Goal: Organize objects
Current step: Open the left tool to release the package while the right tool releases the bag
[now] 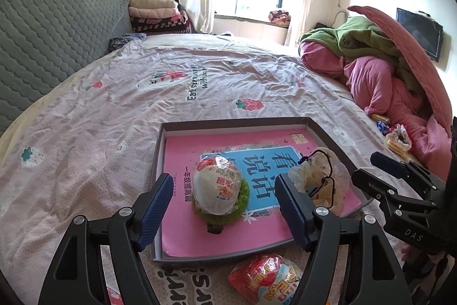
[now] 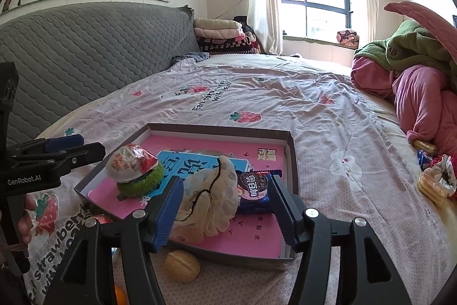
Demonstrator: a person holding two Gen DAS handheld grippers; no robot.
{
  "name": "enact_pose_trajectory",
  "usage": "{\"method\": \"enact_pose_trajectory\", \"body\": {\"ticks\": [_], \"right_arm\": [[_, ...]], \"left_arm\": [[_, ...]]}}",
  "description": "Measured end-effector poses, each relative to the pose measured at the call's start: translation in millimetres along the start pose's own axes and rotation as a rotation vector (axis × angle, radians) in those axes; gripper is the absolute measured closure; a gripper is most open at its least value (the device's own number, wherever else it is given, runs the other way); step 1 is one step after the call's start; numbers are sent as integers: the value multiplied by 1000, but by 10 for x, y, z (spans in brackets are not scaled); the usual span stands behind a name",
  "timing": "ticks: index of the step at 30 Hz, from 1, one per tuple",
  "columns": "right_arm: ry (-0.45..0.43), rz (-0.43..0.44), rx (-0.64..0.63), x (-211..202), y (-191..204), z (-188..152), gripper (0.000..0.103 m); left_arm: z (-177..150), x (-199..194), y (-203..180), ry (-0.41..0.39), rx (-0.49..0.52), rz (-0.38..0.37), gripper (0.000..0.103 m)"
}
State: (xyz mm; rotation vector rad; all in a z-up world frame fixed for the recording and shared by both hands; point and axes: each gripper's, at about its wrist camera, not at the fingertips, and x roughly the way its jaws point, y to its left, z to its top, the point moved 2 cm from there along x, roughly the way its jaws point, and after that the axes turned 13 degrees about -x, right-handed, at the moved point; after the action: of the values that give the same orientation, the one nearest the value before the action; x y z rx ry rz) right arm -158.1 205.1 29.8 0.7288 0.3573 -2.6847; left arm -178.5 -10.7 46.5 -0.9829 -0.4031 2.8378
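Note:
A shallow grey box (image 1: 322, 133) (image 2: 292, 150) lies on the bed with a pink book (image 1: 182, 156) (image 2: 257, 236) inside. On the book a white-and-red snack packet (image 1: 217, 185) (image 2: 128, 165) rests on a green scrunchie (image 1: 242, 192) (image 2: 140, 185). A cream cloth pouch with a black cord (image 1: 322, 173) (image 2: 211, 202) and a blue Oreo packet (image 2: 254, 190) lie beside them. My left gripper (image 1: 225, 207) is open and empty, its fingers either side of the snack packet. My right gripper (image 2: 224, 207) is open and empty around the pouch and the Oreo packet.
A red-and-white snack packet (image 1: 271, 279) lies in front of the box. A walnut (image 2: 181, 265) and an orange object (image 2: 120, 296) lie by its near edge. More snacks (image 2: 434, 179) sit at the right by a pile of pink and green bedding (image 2: 414, 76). A grey headboard (image 2: 85, 47) stands left.

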Motion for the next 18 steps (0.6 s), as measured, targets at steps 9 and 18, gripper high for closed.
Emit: {"method": "enact_pose_trajectory", "body": {"ticks": [9, 18], "right_arm": [[-11, -14, -16, -60, 37, 10, 42], [-30, -6, 9, -169, 48, -21, 30]], "left_arm": [[-35, -98, -47, -5, 19, 22, 28], [-136, -239, -69, -27, -6, 44, 28]]}}
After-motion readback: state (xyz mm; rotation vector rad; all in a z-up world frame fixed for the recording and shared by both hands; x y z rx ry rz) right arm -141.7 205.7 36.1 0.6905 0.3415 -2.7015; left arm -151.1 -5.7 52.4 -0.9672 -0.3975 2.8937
